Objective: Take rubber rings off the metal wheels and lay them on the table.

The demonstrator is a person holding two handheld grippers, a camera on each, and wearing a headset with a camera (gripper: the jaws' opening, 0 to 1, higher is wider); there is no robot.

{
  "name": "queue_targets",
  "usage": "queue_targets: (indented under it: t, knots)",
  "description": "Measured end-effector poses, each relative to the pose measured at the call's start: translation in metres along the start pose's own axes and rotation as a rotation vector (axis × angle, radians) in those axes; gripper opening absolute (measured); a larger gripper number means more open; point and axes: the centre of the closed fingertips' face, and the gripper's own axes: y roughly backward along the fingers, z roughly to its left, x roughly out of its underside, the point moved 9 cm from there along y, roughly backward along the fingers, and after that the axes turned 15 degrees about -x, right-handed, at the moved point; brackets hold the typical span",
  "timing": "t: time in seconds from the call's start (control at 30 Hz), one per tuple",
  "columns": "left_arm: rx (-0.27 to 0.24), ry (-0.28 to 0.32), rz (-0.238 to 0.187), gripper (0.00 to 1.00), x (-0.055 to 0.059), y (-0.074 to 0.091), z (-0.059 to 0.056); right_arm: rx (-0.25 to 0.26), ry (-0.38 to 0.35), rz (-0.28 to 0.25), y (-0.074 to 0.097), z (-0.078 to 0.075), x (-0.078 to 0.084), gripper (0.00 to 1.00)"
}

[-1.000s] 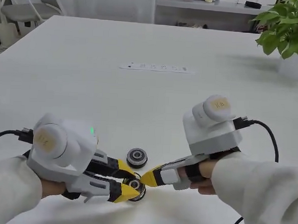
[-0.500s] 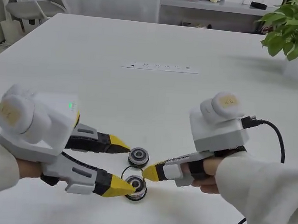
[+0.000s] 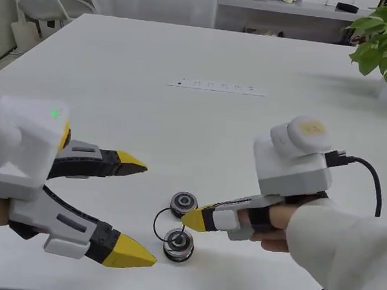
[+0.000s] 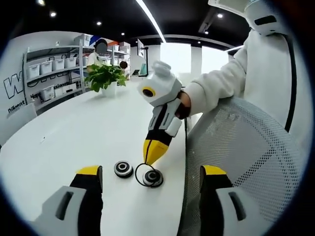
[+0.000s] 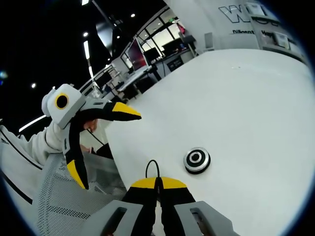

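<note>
Two small metal wheels stand close together near the table's front edge, the far wheel (image 3: 184, 202) (image 4: 123, 168) (image 5: 197, 160) and the near wheel (image 3: 178, 243) (image 4: 152, 178). My right gripper (image 3: 188, 217) (image 5: 157, 183) is shut on a thin black rubber ring (image 3: 156, 222) (image 4: 138, 175) (image 5: 151, 167). The ring loops out to the left of the tips and touches the near wheel. I cannot tell whether it is fully off that wheel. My left gripper (image 3: 139, 210) (image 4: 151, 170) hangs wide open to the left of the wheels, holding nothing.
A white power strip (image 3: 216, 87) lies flat mid-table. A potted green plant (image 3: 384, 38) stands at the far right. A chair (image 3: 48, 4) sits beyond the far left corner. The right gripper's black cable (image 3: 366, 186) trails off the right side. The white table (image 3: 181, 131) spreads wide behind the wheels.
My left gripper has let go of the near wheel, opened wide and drawn back to the left. The rubber ring now loops out from the right gripper's tips.
</note>
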Motion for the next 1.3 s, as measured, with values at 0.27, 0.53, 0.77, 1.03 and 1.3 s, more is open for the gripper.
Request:
queue_targets:
  t: [0.27,0.53,0.77,1.03,1.3]
  knots:
    - [-0.109,0.103,-0.031,0.84,0.012,0.028,0.016,-0.035,0.065,-0.022,-0.004,0.010,-0.007,0.00]
    - [-0.169,0.145,0.007,0.85,0.035,0.037,0.021,-0.060,0.104,-0.012,-0.013,0.013,-0.006,0.00]
    - [-0.141,0.148,0.059,0.86,0.045,0.030,0.018,-0.051,0.132,-0.012,-0.023,0.011,-0.003,0.00]
    - [-0.097,0.130,0.102,0.84,0.050,0.025,0.013,-0.007,0.179,0.026,-0.034,0.004,0.004,0.00]
    - [-0.084,0.130,0.112,0.83,0.052,0.024,0.012,0.005,0.237,0.077,-0.047,0.002,0.008,0.00]
